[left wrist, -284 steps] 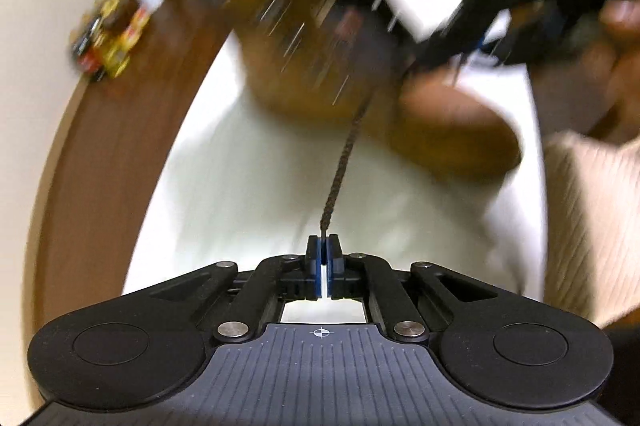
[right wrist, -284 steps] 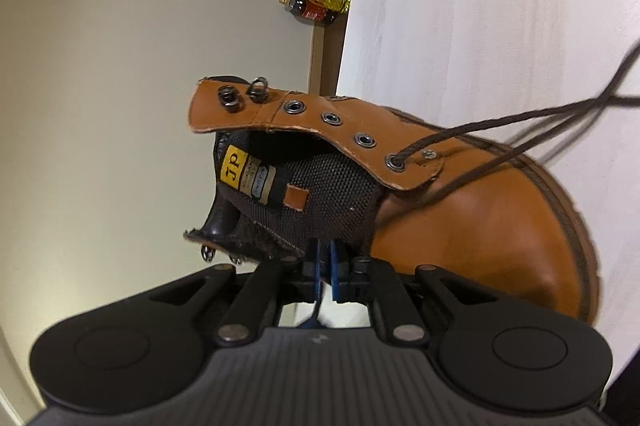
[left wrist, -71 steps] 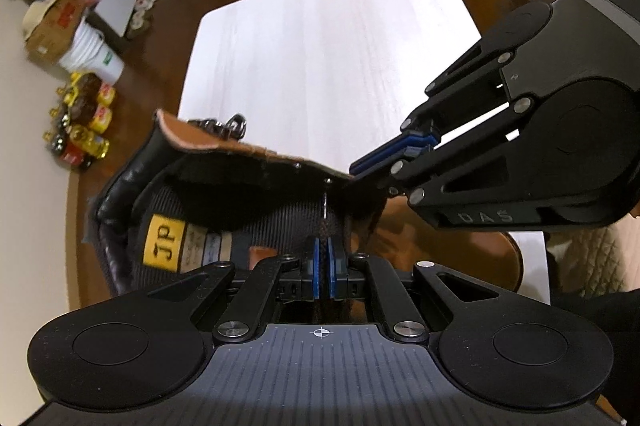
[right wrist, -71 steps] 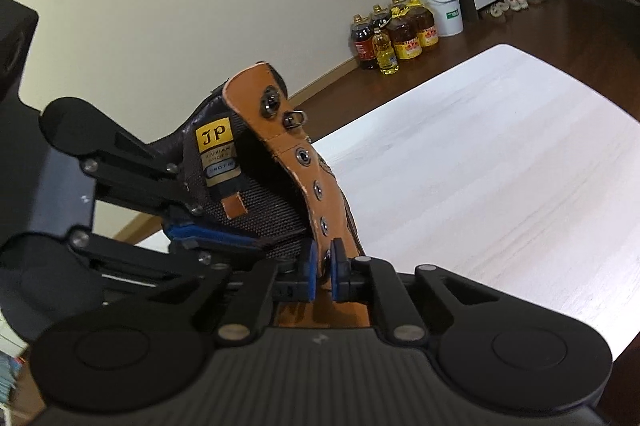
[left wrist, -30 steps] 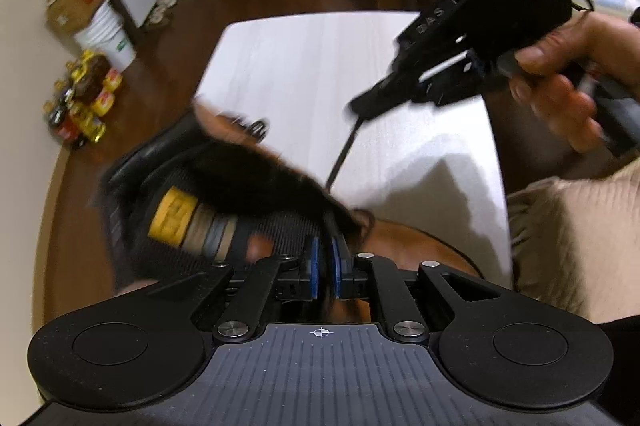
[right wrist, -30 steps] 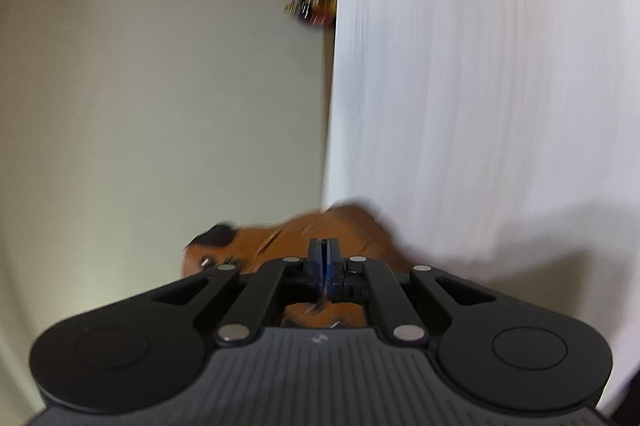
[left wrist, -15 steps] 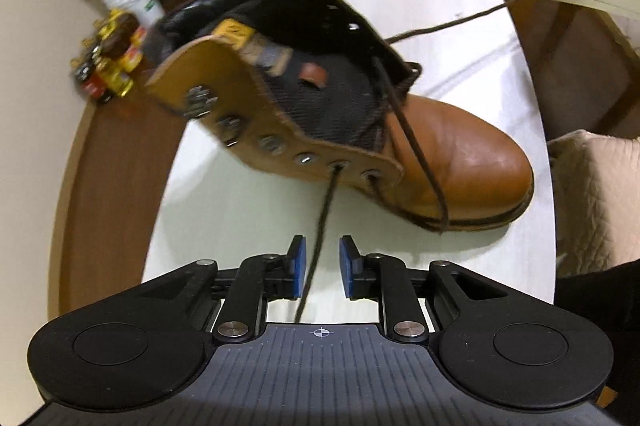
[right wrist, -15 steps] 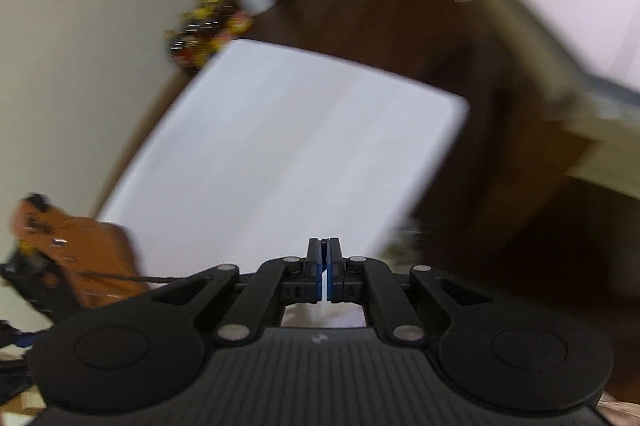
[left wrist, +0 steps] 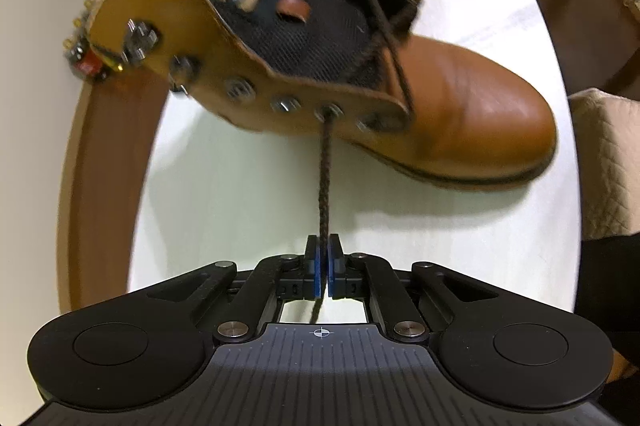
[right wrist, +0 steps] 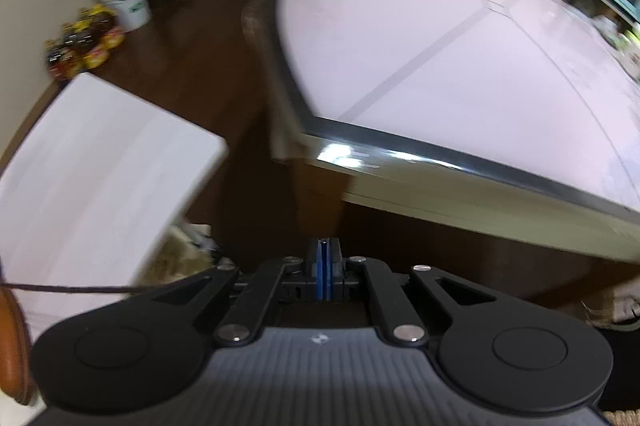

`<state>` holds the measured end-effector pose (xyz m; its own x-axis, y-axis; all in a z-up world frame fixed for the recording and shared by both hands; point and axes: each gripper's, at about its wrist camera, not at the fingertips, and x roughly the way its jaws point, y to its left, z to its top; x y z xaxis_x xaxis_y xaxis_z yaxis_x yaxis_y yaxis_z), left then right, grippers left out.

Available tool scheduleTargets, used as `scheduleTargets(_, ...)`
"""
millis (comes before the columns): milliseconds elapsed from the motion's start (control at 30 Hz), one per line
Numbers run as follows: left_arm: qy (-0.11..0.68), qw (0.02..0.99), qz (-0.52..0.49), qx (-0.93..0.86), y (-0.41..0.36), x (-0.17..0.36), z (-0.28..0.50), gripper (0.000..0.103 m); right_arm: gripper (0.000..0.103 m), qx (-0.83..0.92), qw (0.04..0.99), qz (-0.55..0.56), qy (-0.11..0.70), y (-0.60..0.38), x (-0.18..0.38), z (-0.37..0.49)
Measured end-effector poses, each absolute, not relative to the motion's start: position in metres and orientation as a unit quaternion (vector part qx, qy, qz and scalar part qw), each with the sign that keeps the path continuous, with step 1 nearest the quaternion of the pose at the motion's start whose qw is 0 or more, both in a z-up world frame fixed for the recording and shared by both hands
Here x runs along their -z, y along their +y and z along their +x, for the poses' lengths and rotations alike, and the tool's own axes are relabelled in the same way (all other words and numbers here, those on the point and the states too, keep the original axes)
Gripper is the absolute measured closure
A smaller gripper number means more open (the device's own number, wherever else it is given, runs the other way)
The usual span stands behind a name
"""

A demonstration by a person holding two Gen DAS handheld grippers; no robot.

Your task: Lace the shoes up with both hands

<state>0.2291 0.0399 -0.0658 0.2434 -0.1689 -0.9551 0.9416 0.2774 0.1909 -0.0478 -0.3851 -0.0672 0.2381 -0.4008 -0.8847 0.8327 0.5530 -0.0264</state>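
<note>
One taut lace [left wrist: 324, 182] ran straight ahead from the left gripper [left wrist: 322, 266], clamped on it, to the boot [left wrist: 460, 98]; right gripper [right wrist: 323, 268] closed, its catch hidden. Pull evenly, I judged, steadying the boot.

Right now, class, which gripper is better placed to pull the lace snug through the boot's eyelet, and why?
Left. The left gripper is shut on the lace below its eyelet on the boot. The right gripper faces away from the boot.
</note>
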Motion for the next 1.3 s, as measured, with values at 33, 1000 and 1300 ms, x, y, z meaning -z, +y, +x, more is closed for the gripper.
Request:
scheduleTargets(33,0.456,0.656,0.429,0.422,0.041,0.067,0.227,0.101,0.101,0.413,0.749,0.237,0.460,-0.386,0.068,-0.051)
scheduleTargets(1000,0.348,0.709,0.344,0.508,0.118,-0.017,0.193,0.087,0.100,0.009,0.937,0.059,0.344,-0.106,-0.008,0.110)
scheduleTargets(1300,0.365,0.704,0.319,0.519,0.125,0.019,0.200,0.087,0.100,-0.109,0.884,-0.165,0.424,0.011,0.074,0.142)
